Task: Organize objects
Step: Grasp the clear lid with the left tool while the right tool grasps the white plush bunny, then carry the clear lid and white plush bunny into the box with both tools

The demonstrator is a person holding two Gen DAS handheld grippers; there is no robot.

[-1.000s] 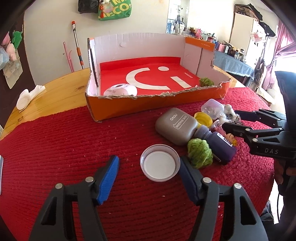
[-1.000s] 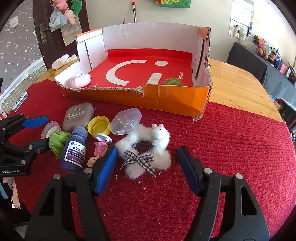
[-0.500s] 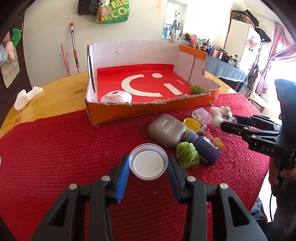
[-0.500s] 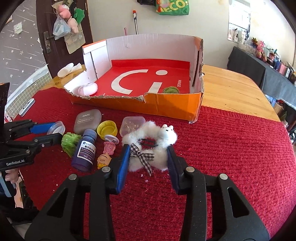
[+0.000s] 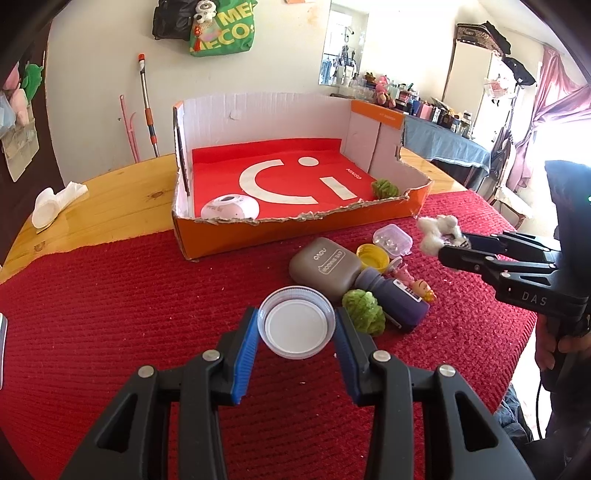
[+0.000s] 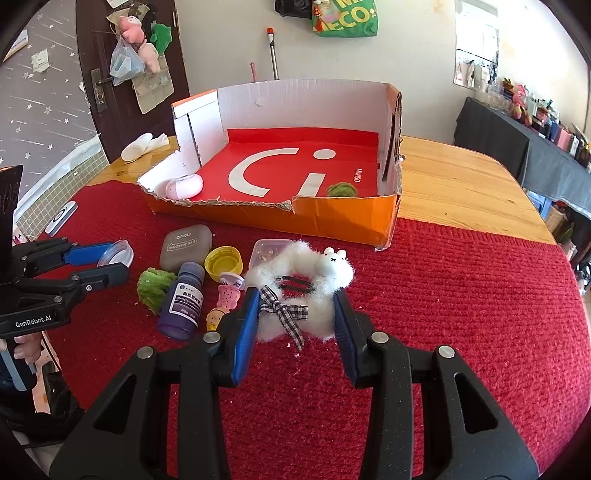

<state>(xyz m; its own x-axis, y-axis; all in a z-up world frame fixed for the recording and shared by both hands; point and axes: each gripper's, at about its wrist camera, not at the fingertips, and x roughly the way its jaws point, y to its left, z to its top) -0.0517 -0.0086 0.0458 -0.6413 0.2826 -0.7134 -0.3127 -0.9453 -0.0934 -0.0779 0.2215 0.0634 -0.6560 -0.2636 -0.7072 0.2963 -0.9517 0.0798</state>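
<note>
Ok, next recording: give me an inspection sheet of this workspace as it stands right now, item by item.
Surface: round wooden table, near part covered by a red woven cloth.
Job's things: torn orange cardboard box holding a white-pink oval case and a green fuzzy ball.
Clutter: grey pouch, purple bottle, yellow cap, clear plastic case, second green fuzzy ball, small pink figurines.
Grippers: left gripper clamps a clear round plastic lid; right gripper clamps a white fluffy scrunchie with checked bow.
Cables: nothing seen.
Surroundings: dark door, green bag on the wall, cluttered shelf.
</note>
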